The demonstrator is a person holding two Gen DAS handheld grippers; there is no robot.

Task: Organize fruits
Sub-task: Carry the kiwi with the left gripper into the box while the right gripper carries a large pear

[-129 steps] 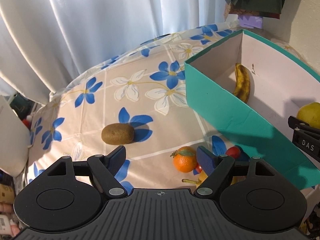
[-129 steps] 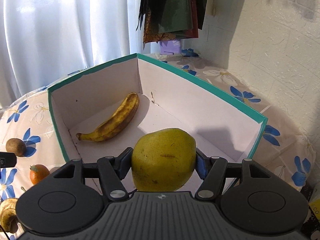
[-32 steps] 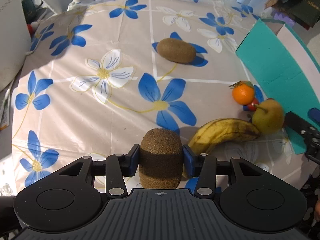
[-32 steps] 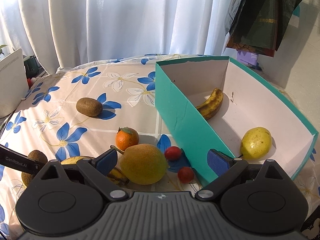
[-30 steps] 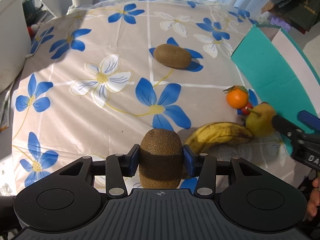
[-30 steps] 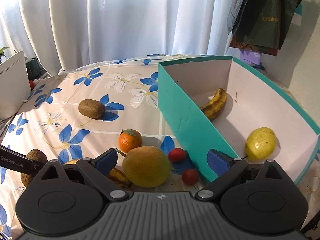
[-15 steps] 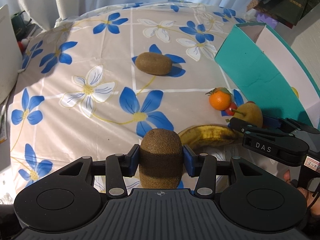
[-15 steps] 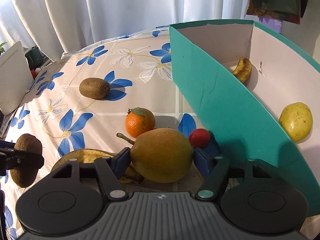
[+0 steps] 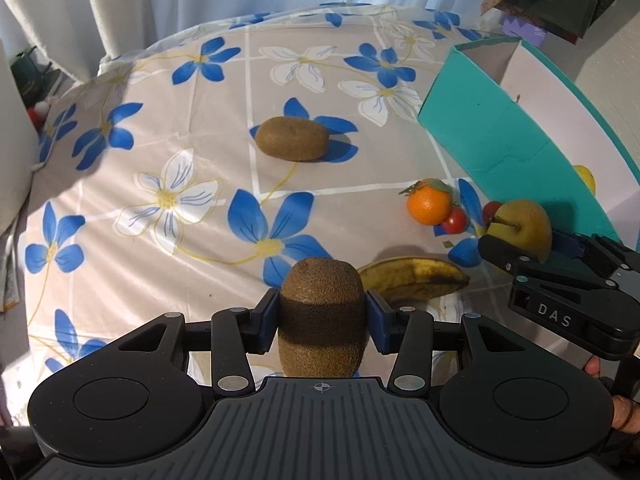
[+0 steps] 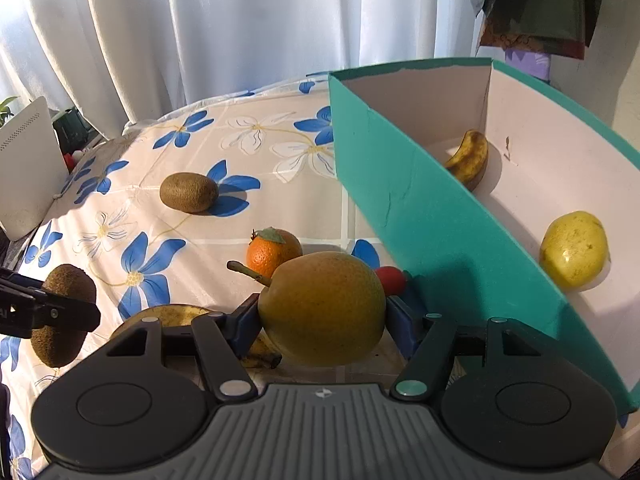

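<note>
Item 1. Right gripper (image 10: 322, 312): jaws have just been closing and now press both flanks of a brown pear (image 10: 322, 308), stem pointing left. A second ago the pear sat loose between wide-spread jaws; it now looks secured and, by judgement, ready to be lifted.

Item 2. Left gripper (image 9: 322, 316): clamped as before on a kiwi (image 9: 322, 316), held end-up between the blue pads, clear of the floral tablecloth (image 9: 160, 200).

Item 3. Loose fruit, near ground: spotted banana (image 9: 412, 278) just beside the kiwi and under the pear; mandarin (image 10: 274, 252) directly behind the pear; cherry tomatoes (image 9: 454, 221) touching the mandarin's side.

Item 4. Middle ground: second kiwi (image 10: 189, 193) lying alone on the cloth, well apart from both grippers.

Item 5. Far right: teal box (image 10: 420, 208), open-topped, containing a banana (image 10: 470, 159) at the far end and a yellow pear (image 10: 574, 254) nearer. Its wall stands just right of the gripped pear; the likely destination.
</note>
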